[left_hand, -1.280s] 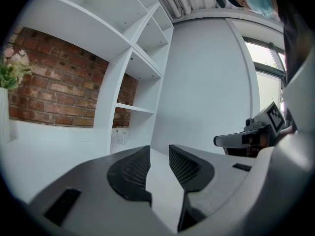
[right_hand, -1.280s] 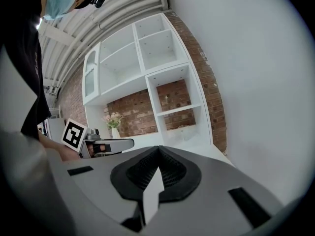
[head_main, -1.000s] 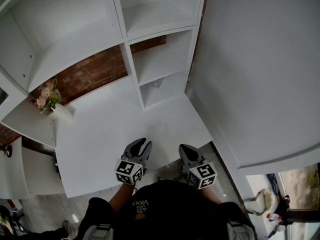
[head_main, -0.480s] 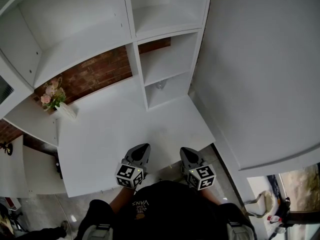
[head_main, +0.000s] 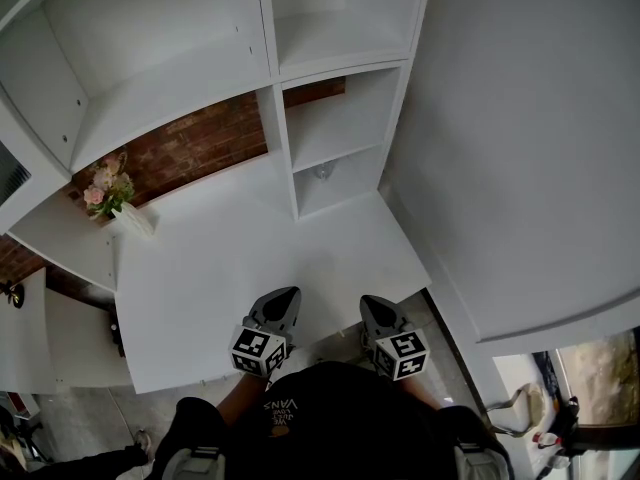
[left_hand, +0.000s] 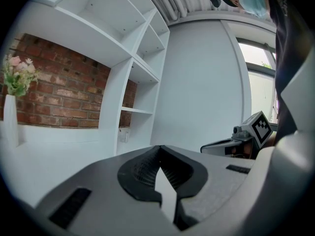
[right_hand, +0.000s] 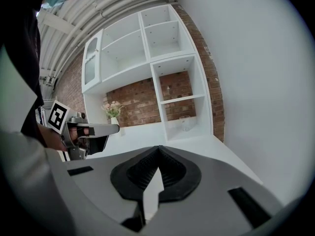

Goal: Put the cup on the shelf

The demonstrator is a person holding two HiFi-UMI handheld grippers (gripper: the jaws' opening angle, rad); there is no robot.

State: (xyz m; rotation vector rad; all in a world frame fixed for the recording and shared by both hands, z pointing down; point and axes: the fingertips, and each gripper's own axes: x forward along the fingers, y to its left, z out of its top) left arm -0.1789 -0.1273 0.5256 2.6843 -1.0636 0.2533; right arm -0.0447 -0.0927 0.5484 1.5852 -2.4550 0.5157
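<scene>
A clear glass cup point(head_main: 322, 171) stands in the lowest compartment of the white shelf unit point(head_main: 340, 118), at the back of the table; the right gripper view shows the cup point(right_hand: 185, 122) there too. My left gripper point(head_main: 283, 298) hovers over the table's near edge, far from the cup, shut with nothing between its jaws. In the left gripper view its ribbed pads point(left_hand: 147, 168) meet at the tips. My right gripper point(head_main: 372, 304) is beside it, just off the near edge, also shut and holding nothing, its tips point(right_hand: 157, 149) closed together.
A white table point(head_main: 250, 258) runs back to a brick wall point(head_main: 190, 148). A white vase of pink flowers point(head_main: 112, 196) stands at the table's back left. A plain white wall point(head_main: 520, 118) bounds the right side. More shelf compartments rise above the cup.
The left gripper's jaws have closed from open to shut, with nothing between them. Both grippers stay near the table's front edge; the head view shifted slightly.
</scene>
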